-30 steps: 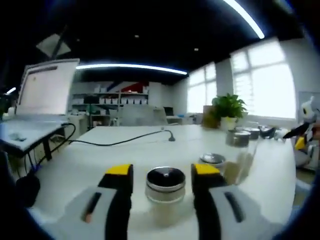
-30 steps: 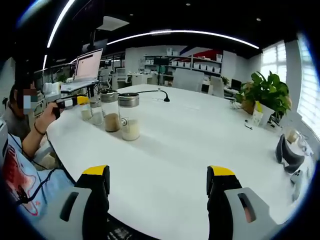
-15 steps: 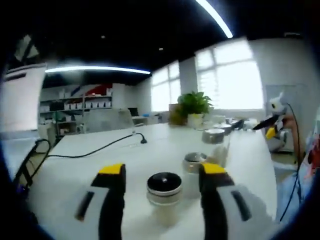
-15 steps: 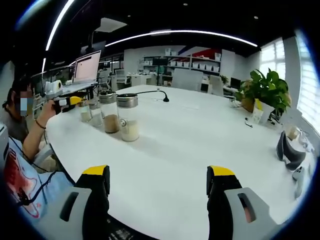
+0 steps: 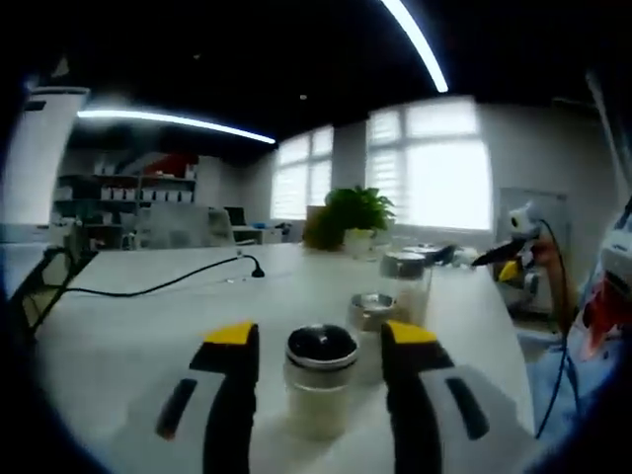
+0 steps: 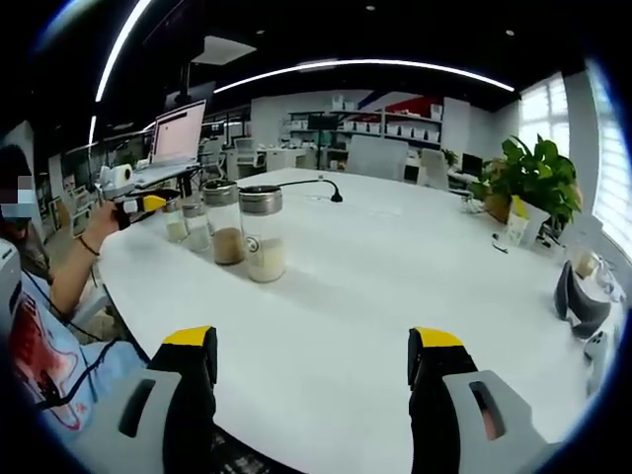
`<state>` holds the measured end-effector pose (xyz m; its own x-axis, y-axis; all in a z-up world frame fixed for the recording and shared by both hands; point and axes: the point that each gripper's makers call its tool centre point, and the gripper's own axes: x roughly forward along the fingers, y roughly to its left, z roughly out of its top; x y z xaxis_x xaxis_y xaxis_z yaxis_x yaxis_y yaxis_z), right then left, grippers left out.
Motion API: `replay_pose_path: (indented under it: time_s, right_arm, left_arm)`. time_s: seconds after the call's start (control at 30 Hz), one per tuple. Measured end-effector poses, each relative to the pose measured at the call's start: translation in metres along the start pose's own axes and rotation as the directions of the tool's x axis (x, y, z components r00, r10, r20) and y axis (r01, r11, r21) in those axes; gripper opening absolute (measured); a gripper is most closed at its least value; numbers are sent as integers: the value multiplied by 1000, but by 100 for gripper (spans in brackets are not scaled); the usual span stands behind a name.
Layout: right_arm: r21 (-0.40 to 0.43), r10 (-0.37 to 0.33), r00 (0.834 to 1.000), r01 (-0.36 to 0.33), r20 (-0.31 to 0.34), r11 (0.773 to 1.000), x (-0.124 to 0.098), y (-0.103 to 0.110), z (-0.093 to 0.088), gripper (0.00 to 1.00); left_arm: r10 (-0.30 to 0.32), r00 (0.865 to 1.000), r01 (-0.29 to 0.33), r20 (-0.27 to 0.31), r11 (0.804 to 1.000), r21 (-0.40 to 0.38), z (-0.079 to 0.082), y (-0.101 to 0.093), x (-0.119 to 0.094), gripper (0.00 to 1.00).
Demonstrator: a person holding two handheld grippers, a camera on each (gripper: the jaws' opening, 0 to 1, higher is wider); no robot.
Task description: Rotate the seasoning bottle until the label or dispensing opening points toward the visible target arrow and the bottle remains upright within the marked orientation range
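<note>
I am holding the left gripper (image 5: 318, 341) around the seasoning bottle (image 5: 320, 383), its yellow-tipped jaws standing on either side of the metal cap; whether the pads are actually pressing on the glass I cannot tell, since the contact itself is blurred. The bottle is standing upright on the white table (image 5: 128, 326), nearest of a short row of jars: a second jar (image 5: 372, 314) is sitting just behind it and a taller one (image 5: 405, 281) beyond that. In the right gripper view the same row is showing from the far end, with the left gripper (image 6: 148, 203) at the end bottle (image 6: 175, 221), and the tall jar (image 6: 263, 235) closest to me.

I am judging the rotation as barely begun or mid-way (no target arrow or orientation marks are showing in either view, so I have nothing to check the label against). What is left is the turn itself and a release with the bottle upright.

The right gripper (image 6: 311, 360) is hanging wide open over bare tabletop, holding nothing.

The room is an office: a black cable (image 5: 158, 286) is trailing across the table, a potted plant (image 5: 346, 215) is standing by bright windows (image 5: 439, 183), and a laptop (image 6: 178, 133) is sitting on a stand.
</note>
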<state>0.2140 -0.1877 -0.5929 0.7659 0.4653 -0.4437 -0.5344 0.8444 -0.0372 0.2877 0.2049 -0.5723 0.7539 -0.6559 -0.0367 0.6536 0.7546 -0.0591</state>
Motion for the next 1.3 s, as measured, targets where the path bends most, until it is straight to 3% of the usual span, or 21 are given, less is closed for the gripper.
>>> replay_pose_path:
  time_s: [0.13, 0.27, 0.47, 0.63, 1.03, 1.3]
  right_arm:
    - [11, 39, 999, -39, 2, 999, 3, 6, -1, 81]
    - [0, 43, 999, -43, -2, 999, 2, 8, -1, 81]
    - [-10, 16, 1000, -16, 0, 1000, -1, 4, 0, 81]
    - [-8, 25, 1000, -25, -2, 1000, 0, 5, -1, 81]
    - [-8, 25, 1000, -25, 0, 1000, 0, 6, 0, 81]
    - [-1, 16, 1000, -16, 1, 1000, 0, 3, 0, 81]
  left_arm:
    - [6, 999, -5, -47, 999, 36, -7, -4, 2, 53]
    - [6, 998, -4, -61, 999, 42, -13, -5, 4, 45]
    - [-7, 999, 8, -50, 999, 31, -13, -9, 7, 44]
    - [28, 998, -25, -61, 999, 39, -15, -5, 8, 34]
    - [69, 995, -66, -68, 997, 45, -17, -4, 5, 34]
    - [160, 985, -157, -62, 987, 40, -17, -2, 7, 34]
